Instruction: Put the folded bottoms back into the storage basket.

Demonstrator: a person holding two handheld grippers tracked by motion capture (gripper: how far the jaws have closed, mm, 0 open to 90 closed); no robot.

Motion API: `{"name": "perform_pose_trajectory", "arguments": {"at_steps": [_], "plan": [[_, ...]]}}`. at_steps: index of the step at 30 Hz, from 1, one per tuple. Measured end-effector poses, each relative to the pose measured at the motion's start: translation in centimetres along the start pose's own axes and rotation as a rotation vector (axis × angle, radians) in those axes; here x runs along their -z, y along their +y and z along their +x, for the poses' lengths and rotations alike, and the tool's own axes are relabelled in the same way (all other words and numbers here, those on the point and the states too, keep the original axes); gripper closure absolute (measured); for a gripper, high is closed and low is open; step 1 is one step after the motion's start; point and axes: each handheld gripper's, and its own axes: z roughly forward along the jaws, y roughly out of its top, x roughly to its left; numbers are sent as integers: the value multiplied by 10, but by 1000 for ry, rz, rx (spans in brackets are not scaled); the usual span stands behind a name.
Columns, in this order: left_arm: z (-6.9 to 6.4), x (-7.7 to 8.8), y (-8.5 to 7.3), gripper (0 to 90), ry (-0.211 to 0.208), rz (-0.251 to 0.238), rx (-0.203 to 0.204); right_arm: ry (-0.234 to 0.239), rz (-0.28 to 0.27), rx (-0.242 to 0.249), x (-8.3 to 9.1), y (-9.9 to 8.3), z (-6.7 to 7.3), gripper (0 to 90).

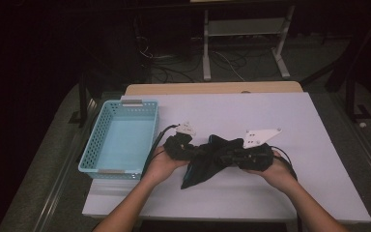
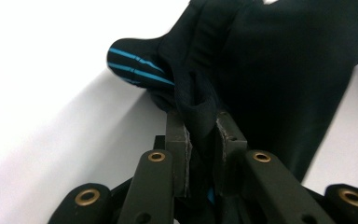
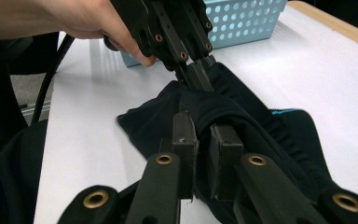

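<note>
now both tongs, left tongs (image 2: 203, 135) and right tongs (image 3: 204, 135), pinch the black garment (image 1: 207, 157); it spans sideways between them; basket (image 1: 121, 135) lies nearer the left.

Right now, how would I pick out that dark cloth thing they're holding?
Find the white table, then the blue basket on its left. Just right of it, both claws pinch a black garment with thin blue stripes; it is the one soft, dark thing there.
</note>
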Motion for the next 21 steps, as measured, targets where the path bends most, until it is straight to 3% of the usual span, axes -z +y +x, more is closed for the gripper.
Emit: {"name": "perform_pose_trajectory", "arguments": {"at_steps": [7,16,21], "plan": [[4,11,23,786,-8,13,-41,-7,-34,-2,6,7,-6,819],[22,30,45,785,-29,9,-36,-25,-76,10,9,26,-15,819],[28,41,49,785,-32,-13,-25,-17,-88,18,8,39,-19,819]]}}
